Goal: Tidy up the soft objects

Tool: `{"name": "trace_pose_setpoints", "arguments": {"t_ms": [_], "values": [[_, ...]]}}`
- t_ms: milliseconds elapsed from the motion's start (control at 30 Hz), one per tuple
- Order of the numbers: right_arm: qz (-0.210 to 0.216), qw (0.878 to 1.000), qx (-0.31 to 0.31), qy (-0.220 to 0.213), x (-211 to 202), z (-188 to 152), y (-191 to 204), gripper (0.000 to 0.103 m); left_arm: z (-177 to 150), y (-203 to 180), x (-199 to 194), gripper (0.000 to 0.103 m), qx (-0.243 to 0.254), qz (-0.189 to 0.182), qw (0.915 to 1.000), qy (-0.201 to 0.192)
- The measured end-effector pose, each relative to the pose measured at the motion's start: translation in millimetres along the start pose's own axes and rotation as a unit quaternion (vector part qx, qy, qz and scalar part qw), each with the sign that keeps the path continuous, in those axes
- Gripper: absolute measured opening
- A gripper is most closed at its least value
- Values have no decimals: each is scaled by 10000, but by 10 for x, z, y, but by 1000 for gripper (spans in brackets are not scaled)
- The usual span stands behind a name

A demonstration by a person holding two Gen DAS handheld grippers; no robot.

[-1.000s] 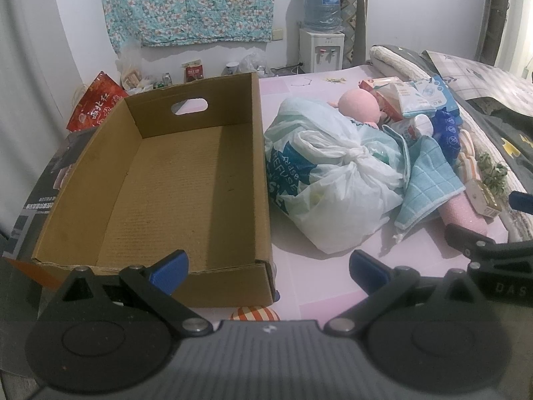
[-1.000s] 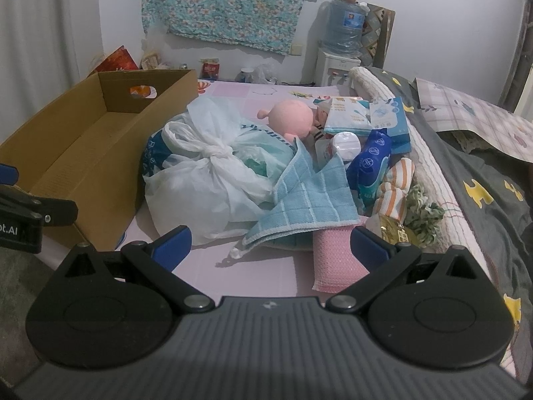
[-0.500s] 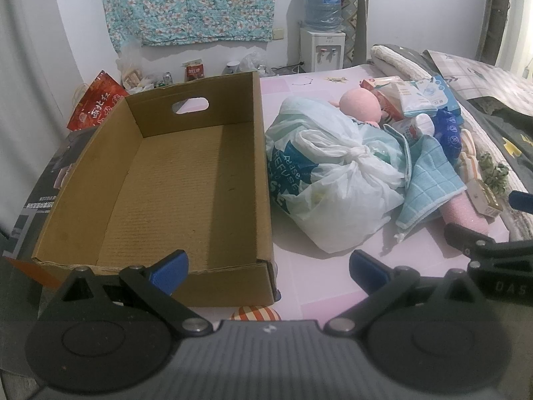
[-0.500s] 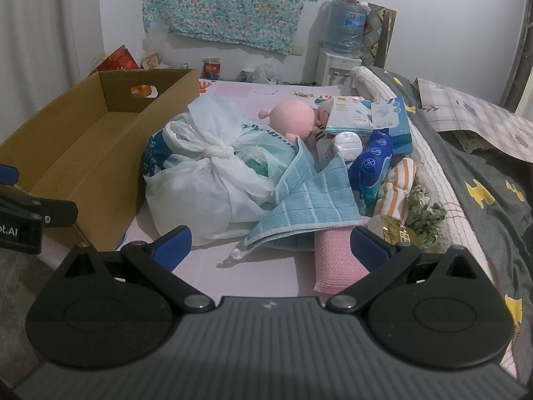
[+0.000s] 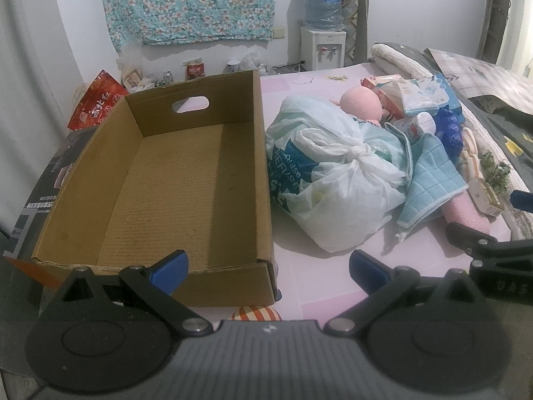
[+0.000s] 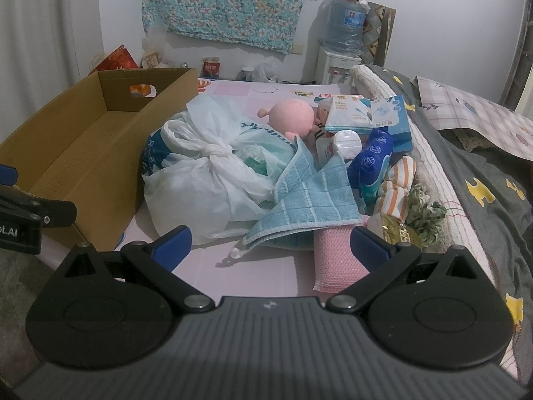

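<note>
Hovering low at the near edge of the pink mat, both tongs are spread wide with nothing between their blue tips. The right gripper (image 6: 271, 245) is sitting just short of the pink mesh roll (image 6: 336, 260) and the hem of the blue cloth (image 6: 309, 200), which is draping over that roll and leaning on the knotted plastic bag (image 6: 203, 173). The left gripper (image 5: 268, 268) is pointing at the near right corner of the cardboard box (image 5: 263, 173), which is lying empty just beside the bag.

Judging from this, the first pick is only being lined up. The cloth is looking like the easiest start: it is on top, so lifting it should disturb little. Pinching a folded edge rather than a flat face should be giving the tips something to bite. The bag is probably better taken at its knot (image 6: 216, 151), since the thin film could be slipping or tearing elsewhere.

Behind the cloth, the pink plush toy (image 6: 293, 116), blue wipes pack (image 6: 373, 160) and striped socks (image 6: 398, 183) are crowding together.
</note>
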State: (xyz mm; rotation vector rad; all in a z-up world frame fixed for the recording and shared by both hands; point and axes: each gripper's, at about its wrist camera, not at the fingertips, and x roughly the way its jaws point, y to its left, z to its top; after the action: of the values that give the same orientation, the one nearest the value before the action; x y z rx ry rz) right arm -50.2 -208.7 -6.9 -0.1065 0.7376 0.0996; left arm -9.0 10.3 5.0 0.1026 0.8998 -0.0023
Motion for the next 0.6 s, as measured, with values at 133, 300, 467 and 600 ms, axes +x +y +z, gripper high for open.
{"name": "trace_pose_setpoints", "arguments": {"t_ms": [133, 300, 467, 600], "values": [[-19, 10000, 65, -26, 11, -59, -75, 102, -5, -14, -14, 103, 48, -33, 10000, -71], [-72, 9993, 336, -144, -26, -215, -349, 102, -41, -216, -45, 103, 344, -151, 9988, -323], [-163, 9960, 757, -440, -90, -428, -751, 102, -45, -643, -7, 103, 808, -507, 9941, -512], [-232, 9913, 1124, -638, -115, -564, -1059, 102, -48, -942, 37, 103, 1111, -1003, 9855, -797]]}}
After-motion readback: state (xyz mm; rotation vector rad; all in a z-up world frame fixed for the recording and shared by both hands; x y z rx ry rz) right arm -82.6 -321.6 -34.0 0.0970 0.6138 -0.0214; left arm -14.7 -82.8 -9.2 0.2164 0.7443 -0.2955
